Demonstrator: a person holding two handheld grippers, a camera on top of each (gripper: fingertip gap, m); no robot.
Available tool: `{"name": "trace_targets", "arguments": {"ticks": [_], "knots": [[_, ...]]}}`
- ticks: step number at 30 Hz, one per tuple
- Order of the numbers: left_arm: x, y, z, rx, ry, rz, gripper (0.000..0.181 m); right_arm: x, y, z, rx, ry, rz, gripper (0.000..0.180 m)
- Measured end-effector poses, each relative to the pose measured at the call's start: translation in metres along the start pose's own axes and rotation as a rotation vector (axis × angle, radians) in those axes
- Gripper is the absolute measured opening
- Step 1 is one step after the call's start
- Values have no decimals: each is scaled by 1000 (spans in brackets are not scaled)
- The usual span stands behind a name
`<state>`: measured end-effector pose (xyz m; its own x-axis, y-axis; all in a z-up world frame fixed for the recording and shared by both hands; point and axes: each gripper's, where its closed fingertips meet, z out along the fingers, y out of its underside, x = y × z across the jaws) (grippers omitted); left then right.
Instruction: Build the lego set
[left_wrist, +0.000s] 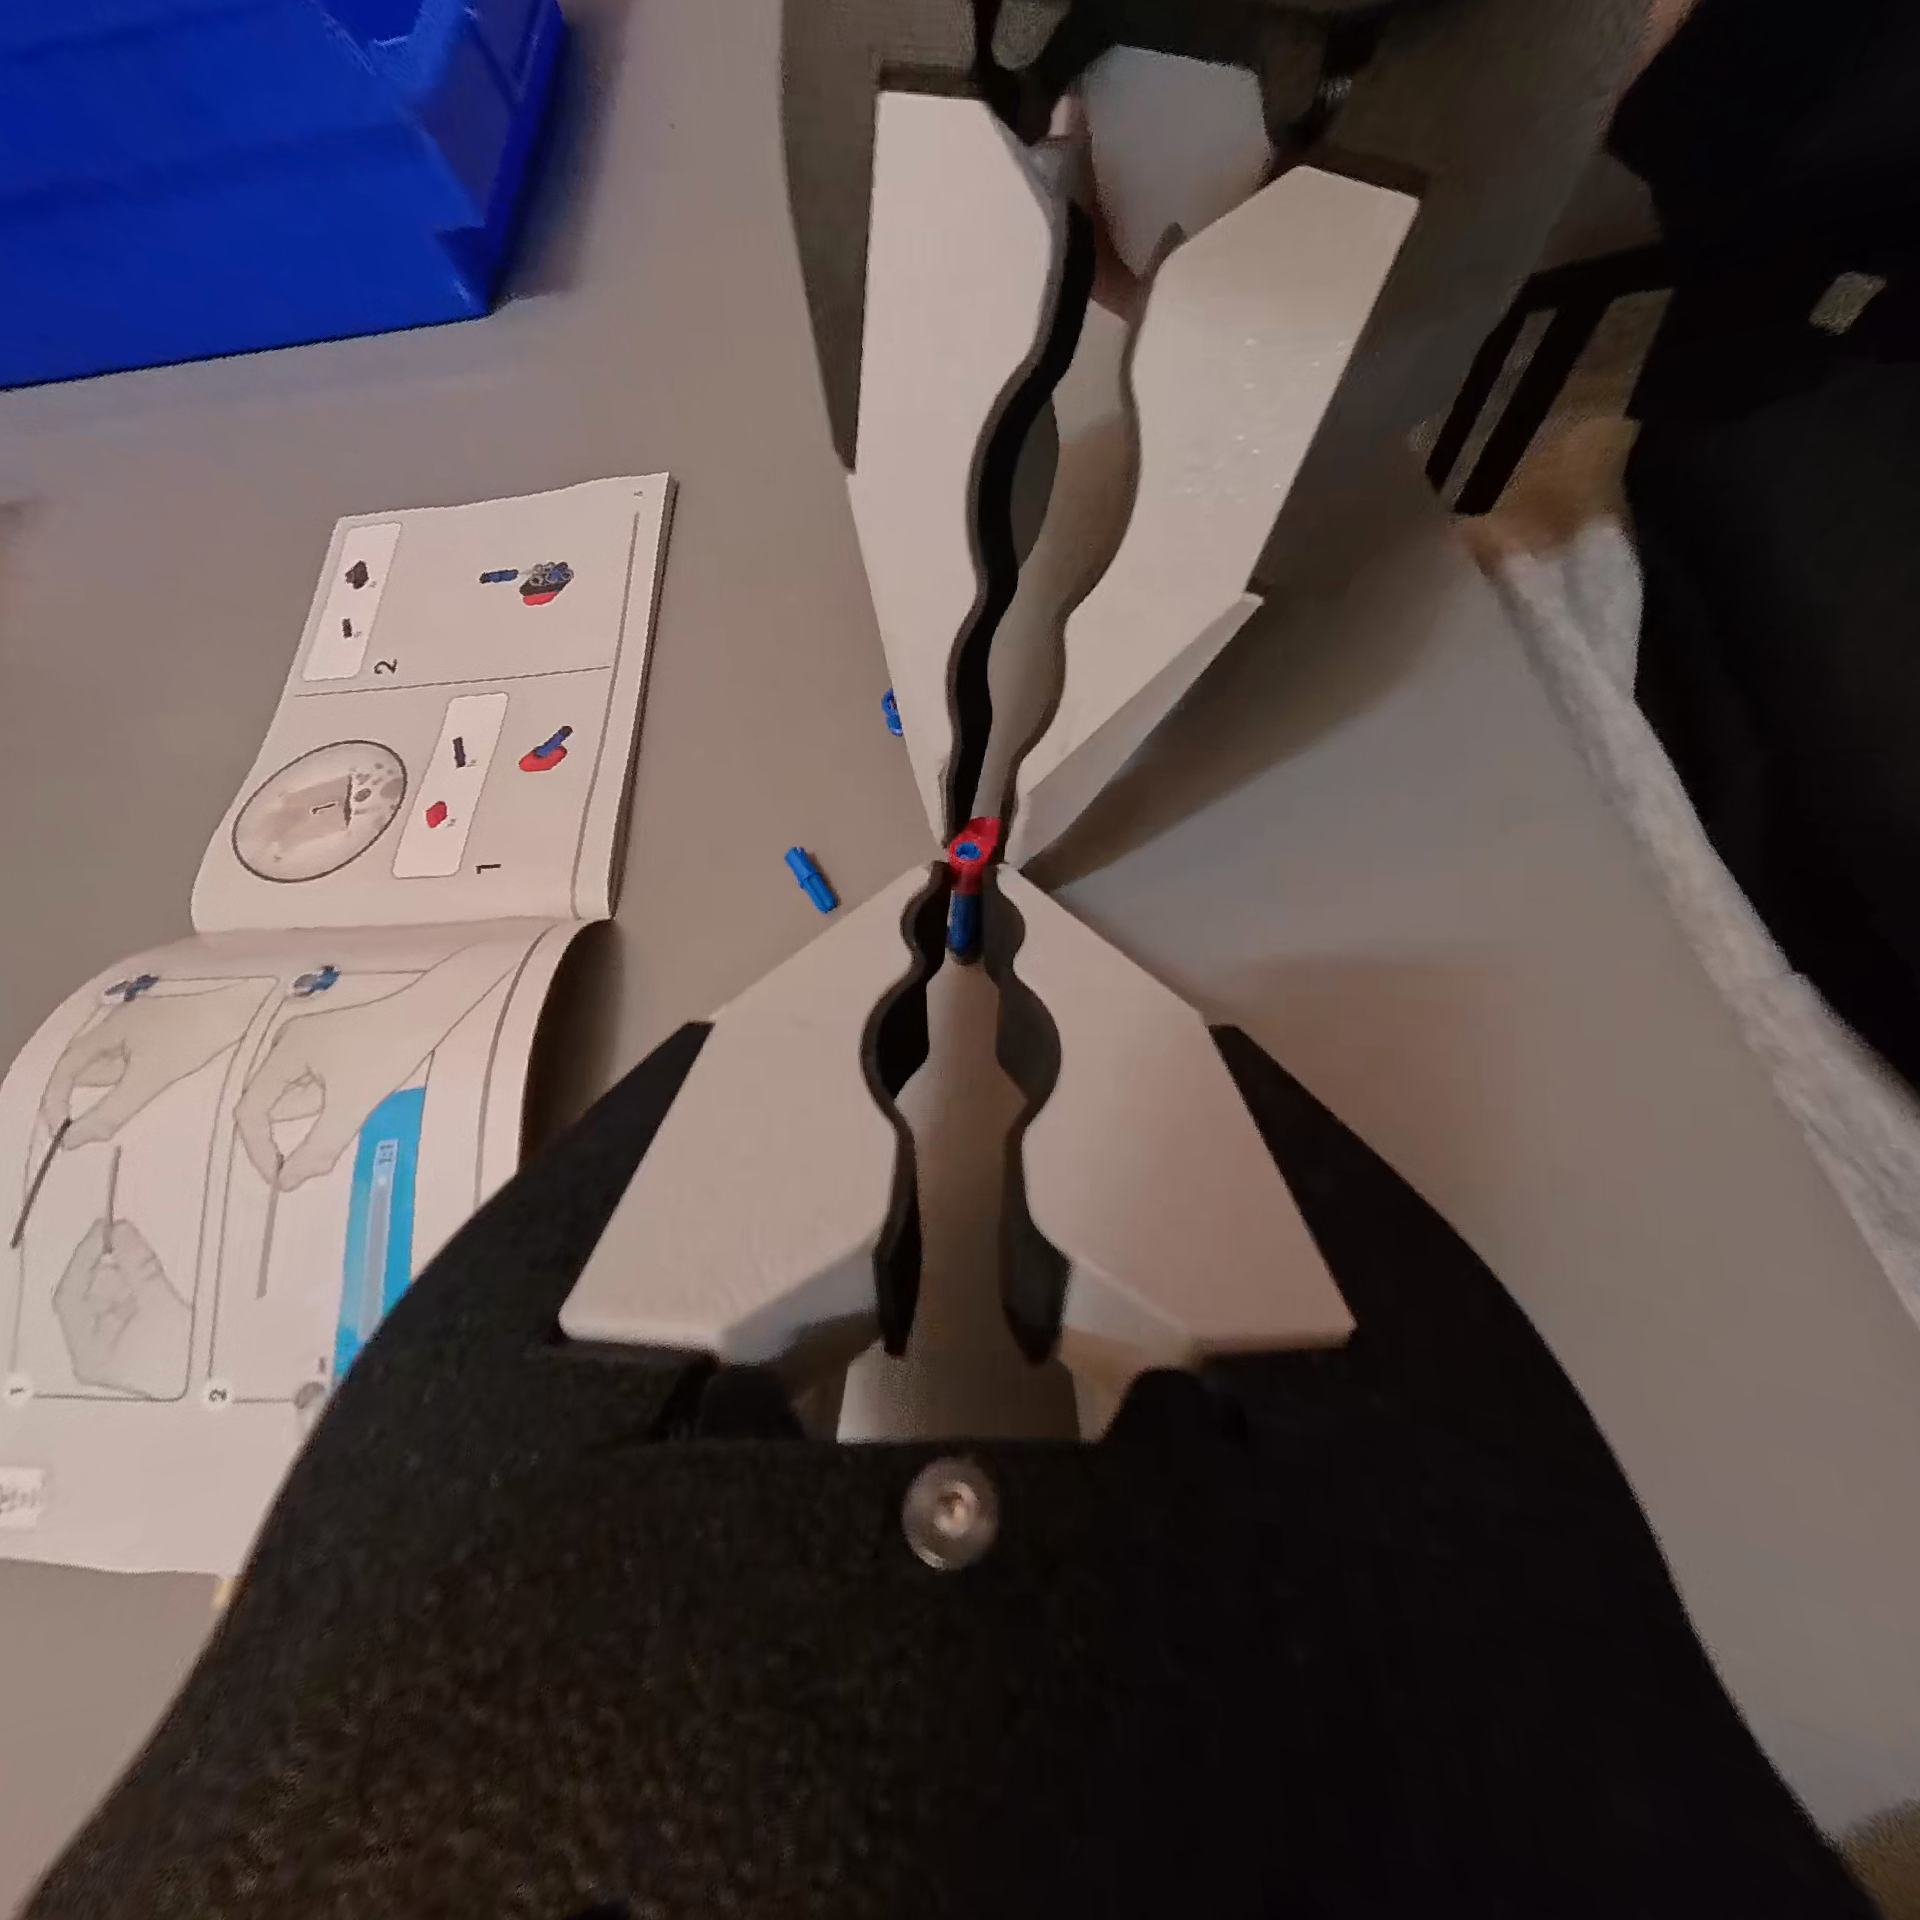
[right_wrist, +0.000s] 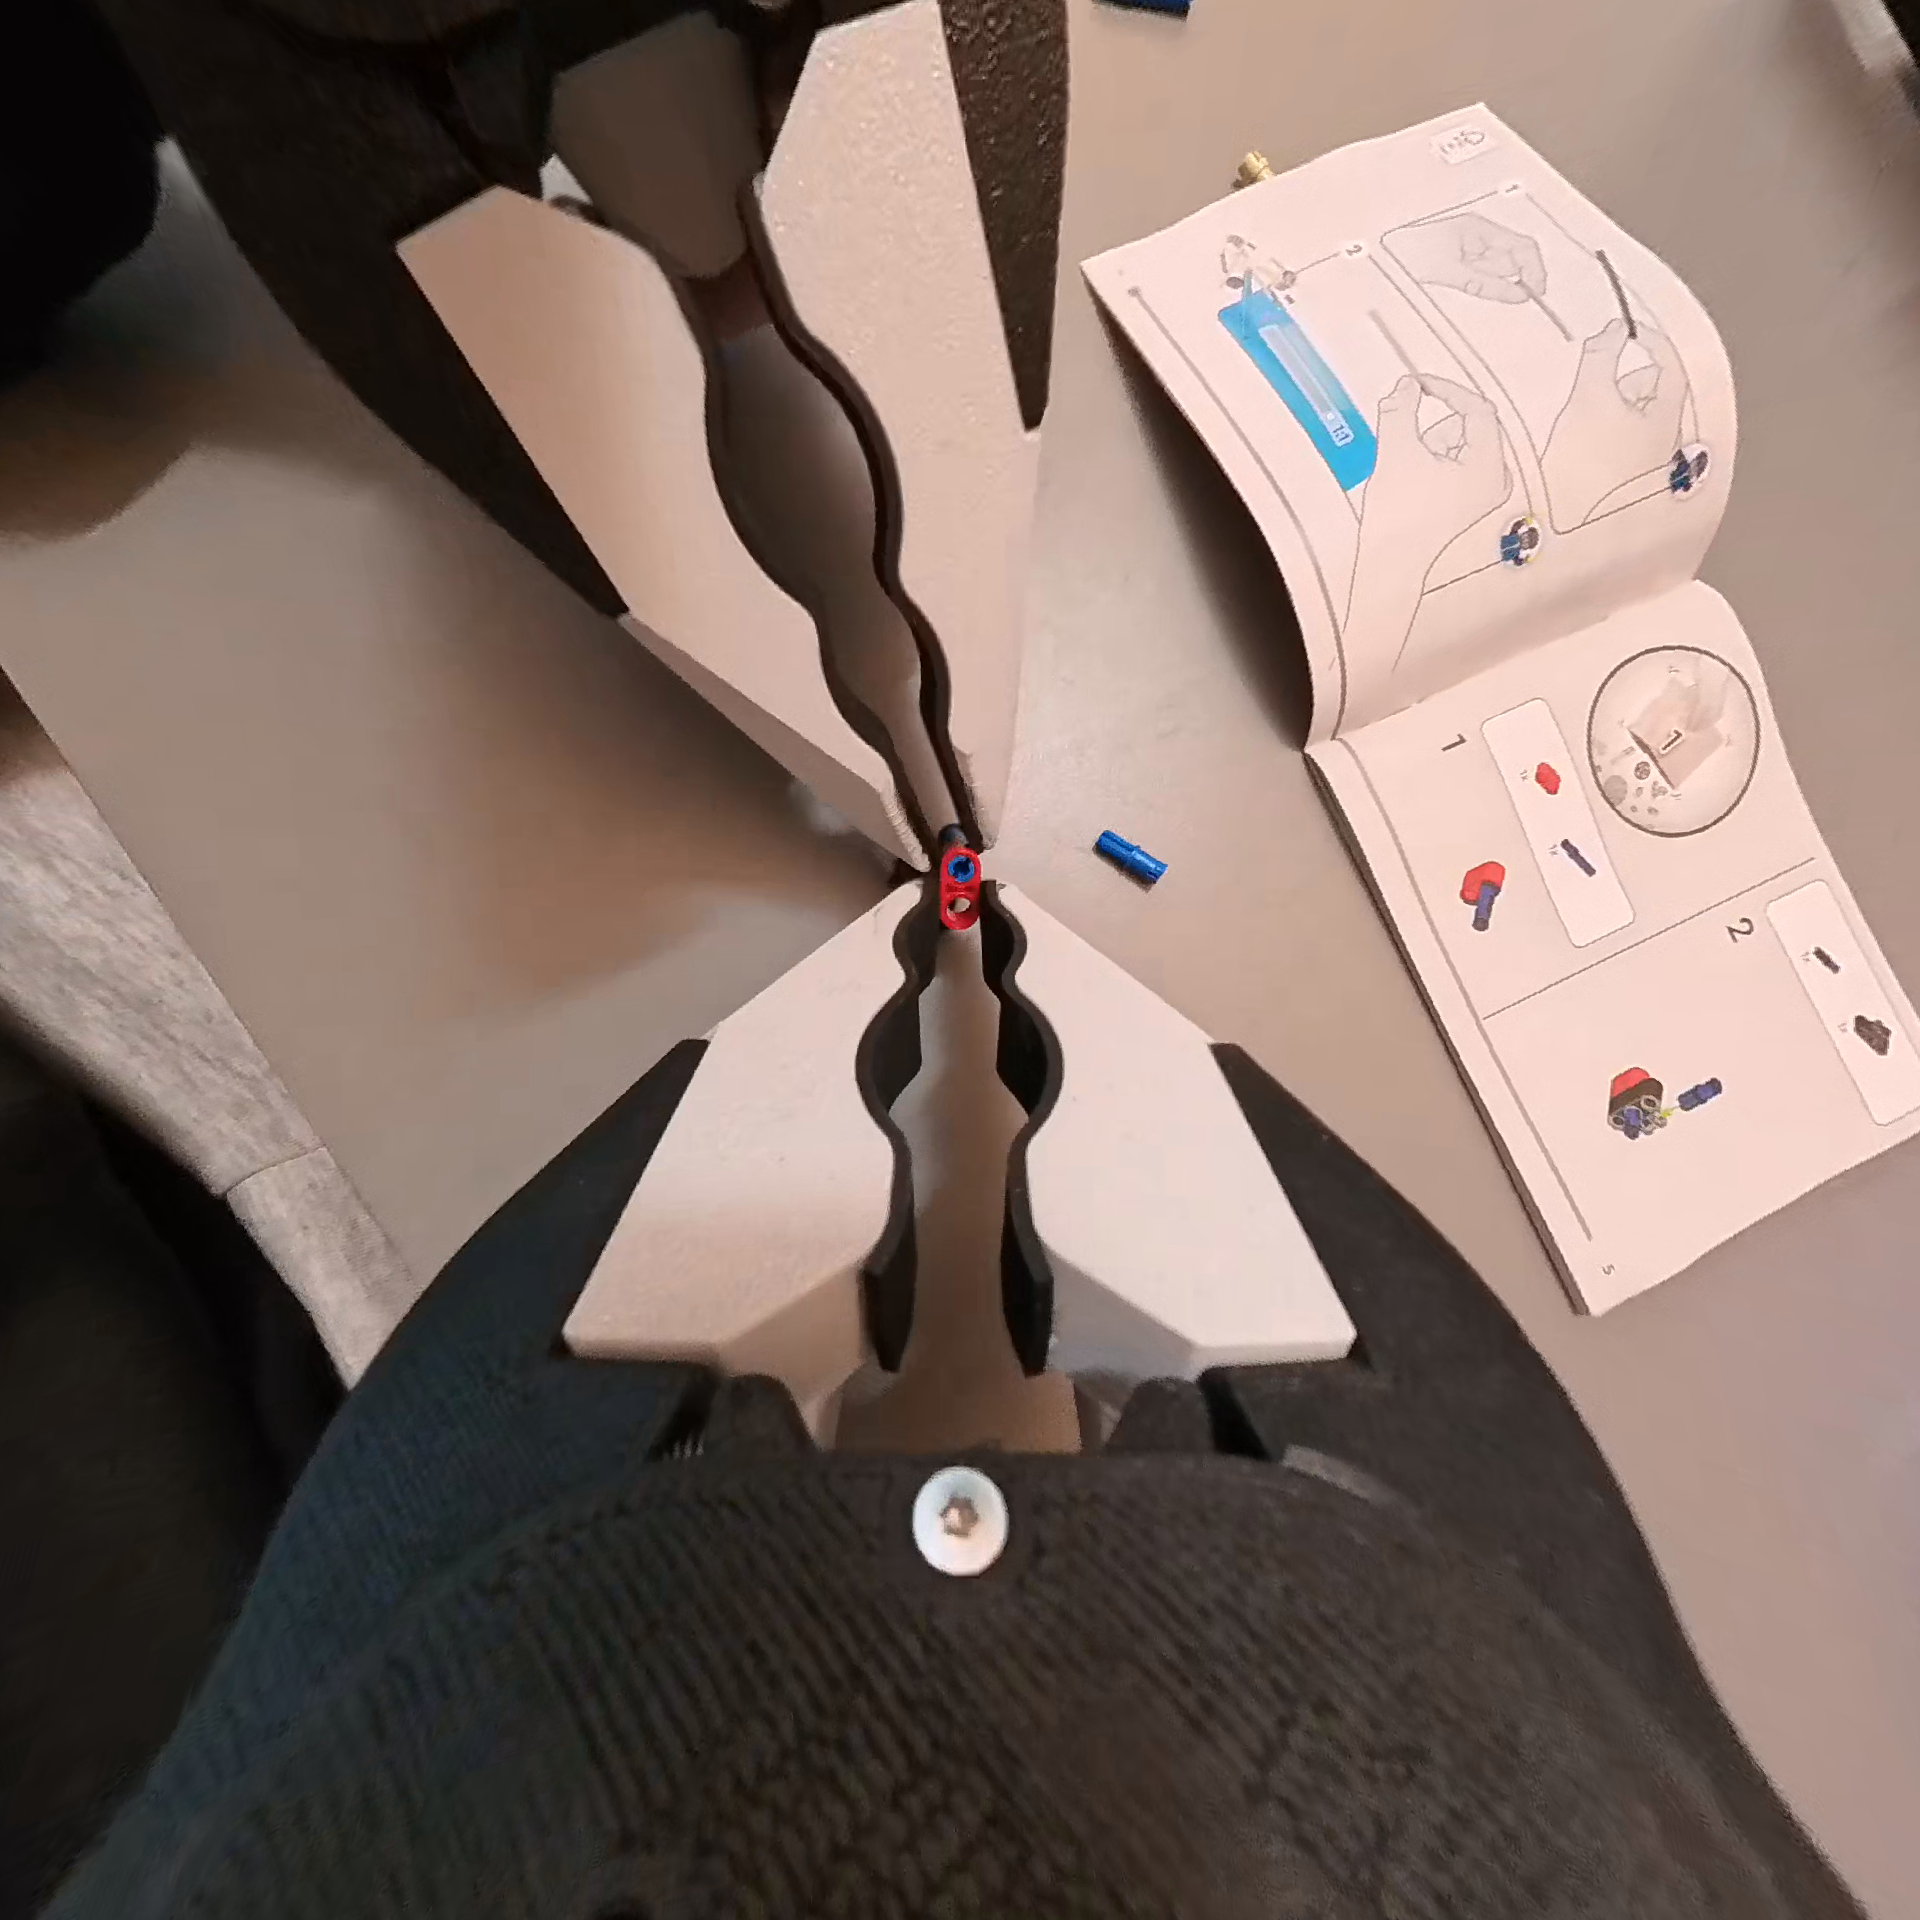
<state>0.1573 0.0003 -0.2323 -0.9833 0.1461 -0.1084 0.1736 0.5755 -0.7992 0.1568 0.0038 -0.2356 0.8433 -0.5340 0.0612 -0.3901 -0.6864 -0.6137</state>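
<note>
Red plastic sits right where my two tools meet: a small red lego piece (right_wrist: 958, 886) with two holes, one of them filled by a blue pin (left_wrist: 961, 920). My right tool (right_wrist: 961, 904) is pinching the red piece at its fingertips, the lower hole showing empty between them. My left tool (left_wrist: 964, 914) comes in from the opposite side, tip to tip, and is clamped on the shaft of the blue pin, whose end is seated in the red piece. Both tools are narrowed to the width of what they hold, and the joined parts hang above the grey desk (left_wrist: 1299, 1039) rather than resting on it.

On the desk just beside the meeting point lies a loose blue pin (right_wrist: 1130, 856), apart from both tools. Another small blue part (left_wrist: 889, 713) peeks out from behind my right tool's finger in the left wrist view; I cannot tell what it is. An open instruction booklet (left_wrist: 436, 717) lies flat farther off, one page curling up. A blue bin (left_wrist: 249, 166) stands at the far corner of the desk. Near the booklet's edge I see a tiny tan piece (right_wrist: 1252, 166).
</note>
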Motion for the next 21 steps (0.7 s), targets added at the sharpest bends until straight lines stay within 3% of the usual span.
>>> {"name": "trace_targets", "arguments": {"ticks": [1, 6, 12, 21], "knots": [[-1, 0, 0, 11, 2, -26, 3, 1, 0, 0, 14, 6, -7, 6], [-13, 2, -6, 62, -13, -158, 3, 8, 6, -1, 46, 53, 11, 19], [-14, 6, -7, 49, -21, -181, 3, -5, 14, 0, 132, -1, 104, 2], [-15, 12, -2, 4, -27, -184, 3, -3, 16, 5, 138, 66, 53, 11]]}}
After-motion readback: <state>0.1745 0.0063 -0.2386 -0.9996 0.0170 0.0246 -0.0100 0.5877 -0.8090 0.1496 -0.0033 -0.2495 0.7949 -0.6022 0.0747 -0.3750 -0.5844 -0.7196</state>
